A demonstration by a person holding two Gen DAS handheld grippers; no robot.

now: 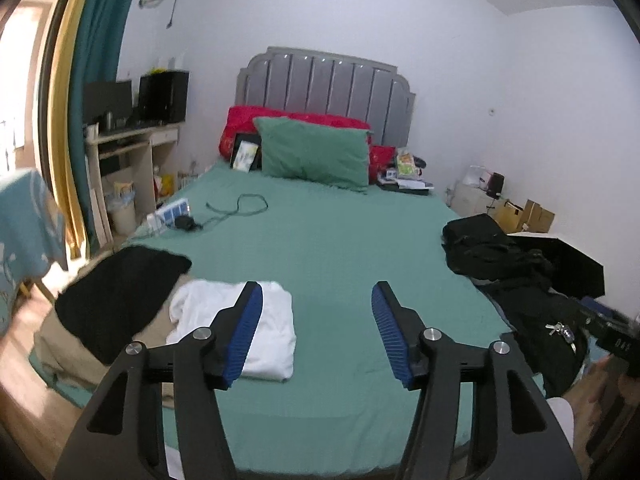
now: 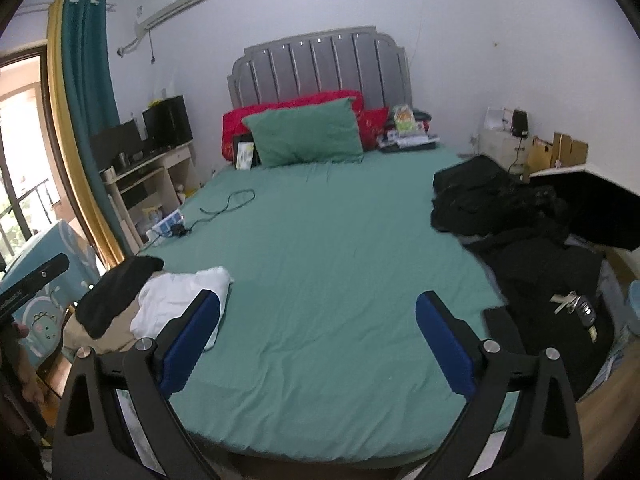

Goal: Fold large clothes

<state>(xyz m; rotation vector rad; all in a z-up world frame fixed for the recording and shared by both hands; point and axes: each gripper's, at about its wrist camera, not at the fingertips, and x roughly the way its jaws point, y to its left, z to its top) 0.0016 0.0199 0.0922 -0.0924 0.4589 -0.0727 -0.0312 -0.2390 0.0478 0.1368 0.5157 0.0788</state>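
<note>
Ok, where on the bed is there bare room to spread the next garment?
The middle of the green sheet is bare, from the green pillow down to the near edge. It is bordered left by the white folded garment and cable, right by the black clothes pile. Both side edges and the headboard's right corner are crowded.

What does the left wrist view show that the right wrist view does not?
Left only: the white garment lying as a neat fold, and the open left gripper.
Right only: the window at left, and the open right gripper.
Both: the bed, green pillow, cable, black clothes and keys at right. Neither gripper holds anything.
</note>
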